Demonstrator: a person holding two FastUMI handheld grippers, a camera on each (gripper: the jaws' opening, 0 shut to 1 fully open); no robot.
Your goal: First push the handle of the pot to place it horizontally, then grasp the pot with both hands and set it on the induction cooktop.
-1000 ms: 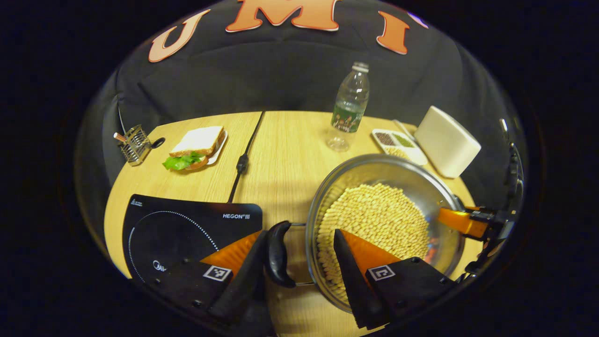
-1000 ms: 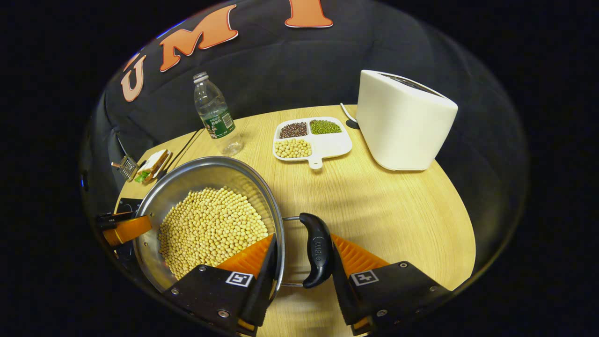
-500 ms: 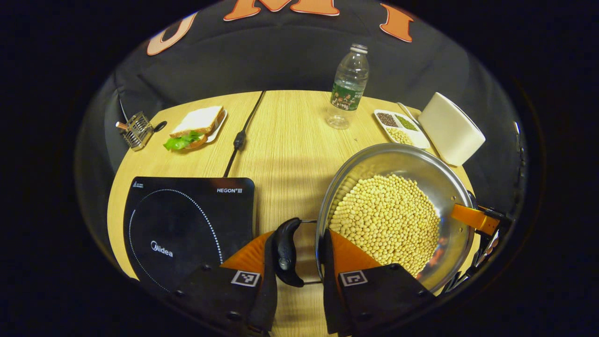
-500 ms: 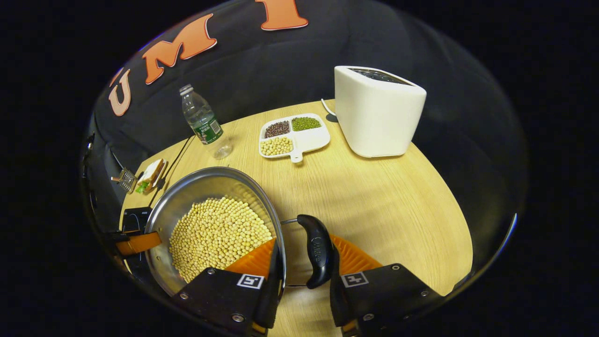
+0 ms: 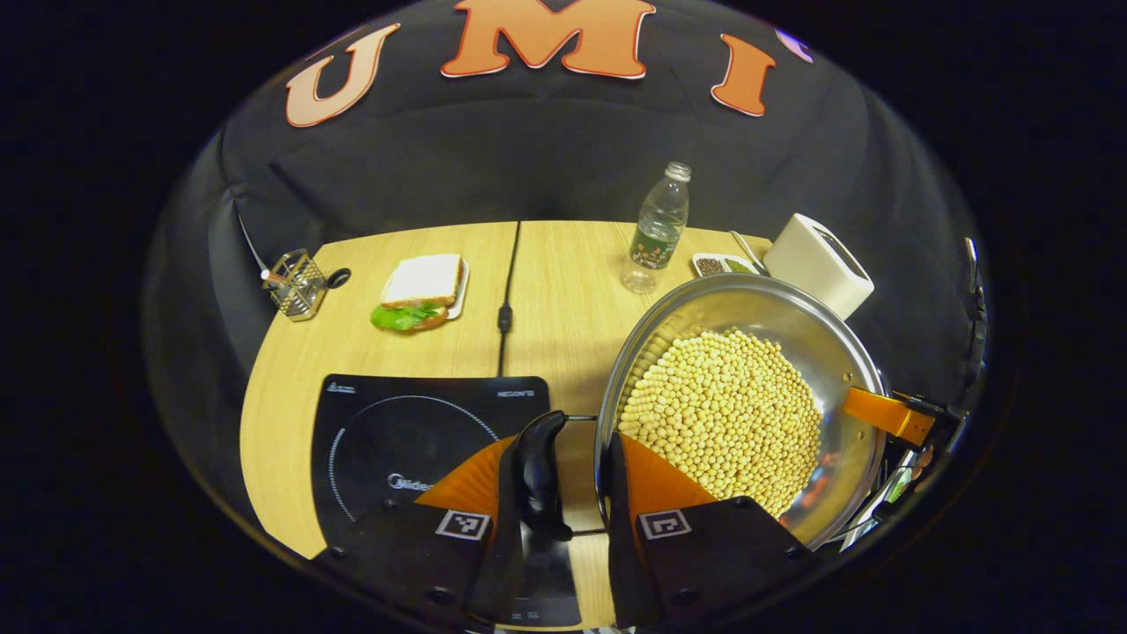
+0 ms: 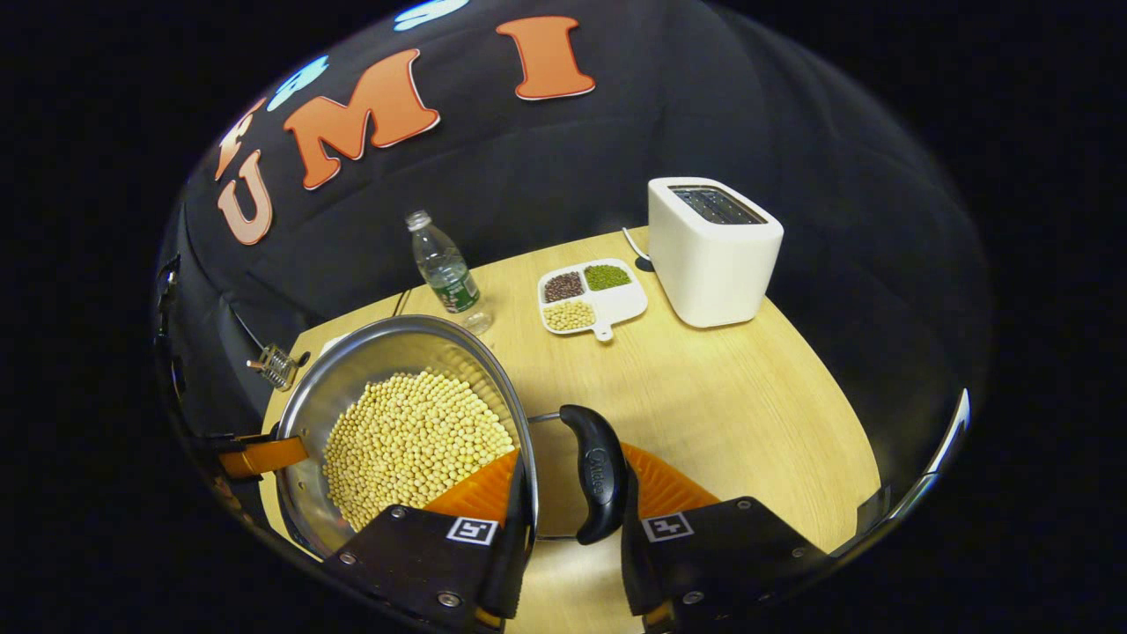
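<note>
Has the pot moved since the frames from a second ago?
Yes. The pot has gone up: in the left gripper view the table and induction cooktop look smaller and farther below.

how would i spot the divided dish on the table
Start from the big white toaster at the far side of the wooden table. The white divided dish lies flat just beside it, holding dark, green and pale beans in separate compartments.
</note>
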